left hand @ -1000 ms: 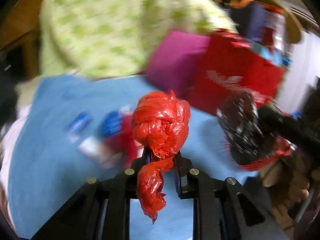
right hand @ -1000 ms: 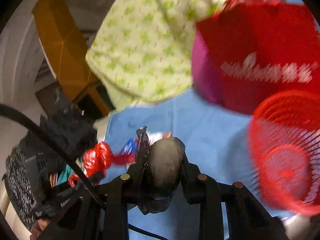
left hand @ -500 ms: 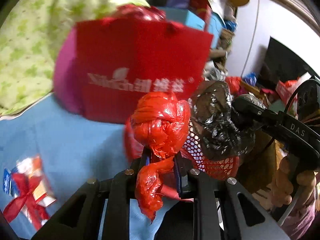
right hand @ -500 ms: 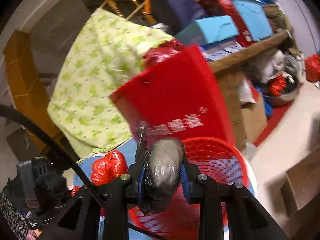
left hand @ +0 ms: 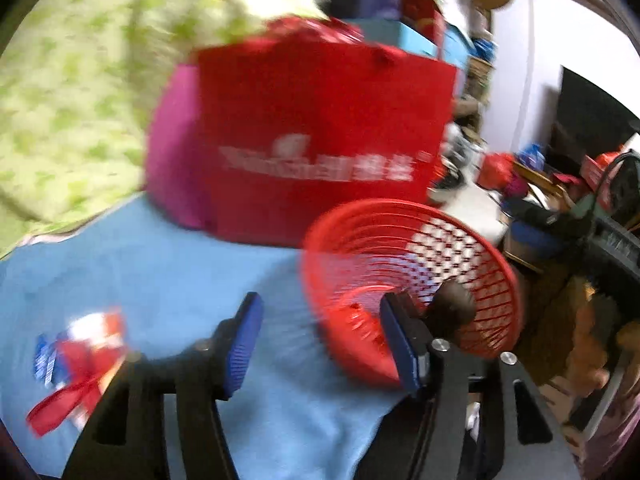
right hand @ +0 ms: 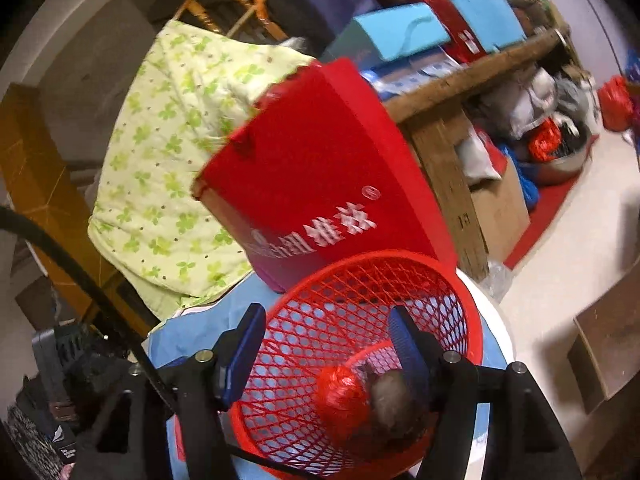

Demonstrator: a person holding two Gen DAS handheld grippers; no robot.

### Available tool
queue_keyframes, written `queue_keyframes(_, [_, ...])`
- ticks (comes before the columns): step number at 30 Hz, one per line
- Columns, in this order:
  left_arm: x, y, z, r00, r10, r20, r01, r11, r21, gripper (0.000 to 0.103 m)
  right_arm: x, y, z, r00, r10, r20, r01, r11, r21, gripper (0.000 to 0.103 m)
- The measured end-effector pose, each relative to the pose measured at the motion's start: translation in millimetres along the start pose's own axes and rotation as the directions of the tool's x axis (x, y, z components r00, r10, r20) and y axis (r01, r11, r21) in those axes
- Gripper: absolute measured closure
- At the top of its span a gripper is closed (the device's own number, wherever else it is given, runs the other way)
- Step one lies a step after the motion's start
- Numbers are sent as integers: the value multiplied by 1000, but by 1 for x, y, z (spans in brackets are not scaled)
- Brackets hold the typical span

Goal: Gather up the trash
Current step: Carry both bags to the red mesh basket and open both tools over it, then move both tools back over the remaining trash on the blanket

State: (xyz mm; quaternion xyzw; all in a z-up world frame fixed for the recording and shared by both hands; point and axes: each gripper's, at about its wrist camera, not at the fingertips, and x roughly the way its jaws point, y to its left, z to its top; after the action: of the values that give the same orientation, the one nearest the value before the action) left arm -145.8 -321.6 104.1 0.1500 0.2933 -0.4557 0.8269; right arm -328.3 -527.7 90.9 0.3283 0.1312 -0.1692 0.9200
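Note:
A red mesh basket stands on the blue cloth, just ahead of both grippers. My left gripper is opening, with nothing between its blue pads; a dark wad lies in the basket beyond its right finger. In the right wrist view, my right gripper is opening above the basket, its pads apart and touching nothing. Below them a red plastic wad and a grey-dark wad rest on the basket floor. A wrapper with a red ribbon lies on the cloth at the left.
A red paper bag with white lettering stands right behind the basket, a magenta bag beside it. A green-patterned quilt hangs at the left. Boxes and cluttered shelves fill the back; cardboard boxes sit on the floor at the right.
Both grippers swung over to the basket and opened. The red wad left the left gripper and the dark wad left the right one; both now lie in the basket.

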Motion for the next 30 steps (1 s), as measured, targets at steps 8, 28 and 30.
queue_keyframes(8, [-76, 126, -98, 940, 341, 25, -328, 921, -208, 32, -2, 107, -21, 980, 199, -9, -196, 956, -218, 35])
queue_keyframes(28, [-53, 265, -205, 861, 478, -175, -503, 745, -439, 30, 201, 233, -192, 770, 219, -599, -407, 892, -197, 38])
queue_keyframes(30, [-48, 273, -208, 862, 467, -197, -502, 737, -452, 30, 220, 242, -203, 743, 234, -628, -430, 885, -180, 43])
